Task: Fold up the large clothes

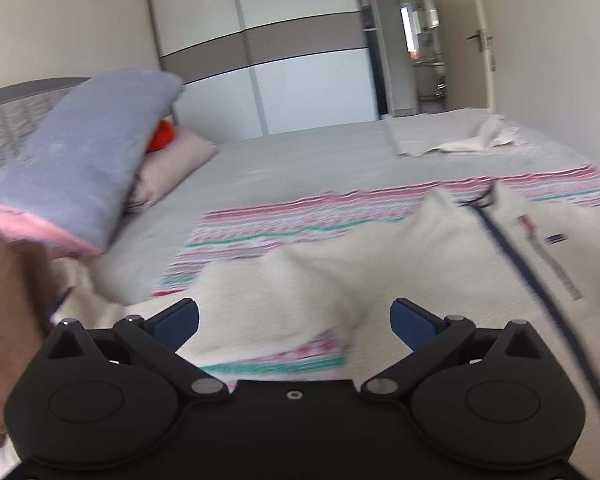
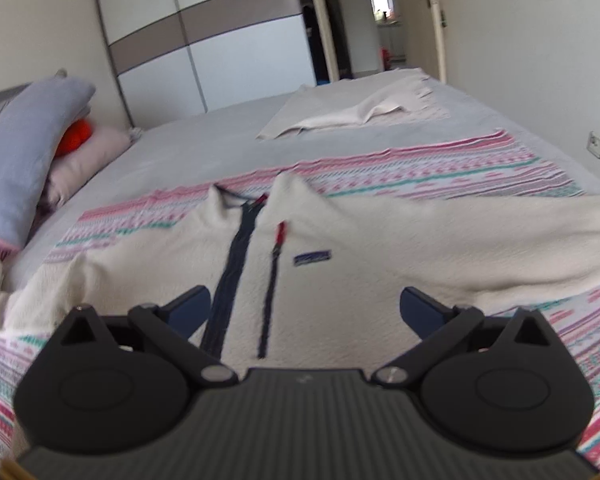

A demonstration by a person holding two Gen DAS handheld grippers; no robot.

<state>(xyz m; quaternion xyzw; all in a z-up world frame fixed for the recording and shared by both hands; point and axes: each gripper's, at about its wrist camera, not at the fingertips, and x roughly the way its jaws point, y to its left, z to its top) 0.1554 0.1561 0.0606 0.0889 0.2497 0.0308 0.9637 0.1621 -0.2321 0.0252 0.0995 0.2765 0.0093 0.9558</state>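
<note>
A cream fleece jacket [image 2: 340, 248] with a nubbly, knitted-looking pile lies spread front-up on a bed [image 2: 204, 148], its collar standing in two soft peaks and its sleeves stretched out to either side. A dark navy zipper [image 2: 232, 276] runs down its middle, a second thinner dark strip with a red pull [image 2: 279, 232] lies just beside it, and a small navy rectangular label [image 2: 312, 258] sits on the chest. Under the jacket is a flat striped blanket [image 2: 440, 168] in pink, teal and white bands, laid over the grey quilted bedcover. The left tongs [image 1: 294, 322] and the right tongs [image 2: 306, 310] both stand wide apart above the fleece with nothing pinched between their blue-padded black fingers [image 2: 190, 308]; no fabric is gripped by either. At the head of the bed one long grey plush pillow [image 1: 84, 160] with a pink edge leans over one pale pink cushion [image 1: 176, 160], and an orange-red soft thing [image 1: 165, 134] is wedged between them. Farther down the bed lies one rumpled beige cloth [image 2: 360, 114], well apart from the jacket. Beyond stands a sliding-door wardrobe [image 2: 204, 36] in white panels with a taupe band, and an open door [image 1: 482, 40] shows a bright hallway. In the left wrist view a blurred part of the person [image 1: 4, 300] fills the left edge, and the picture is smeared.
</note>
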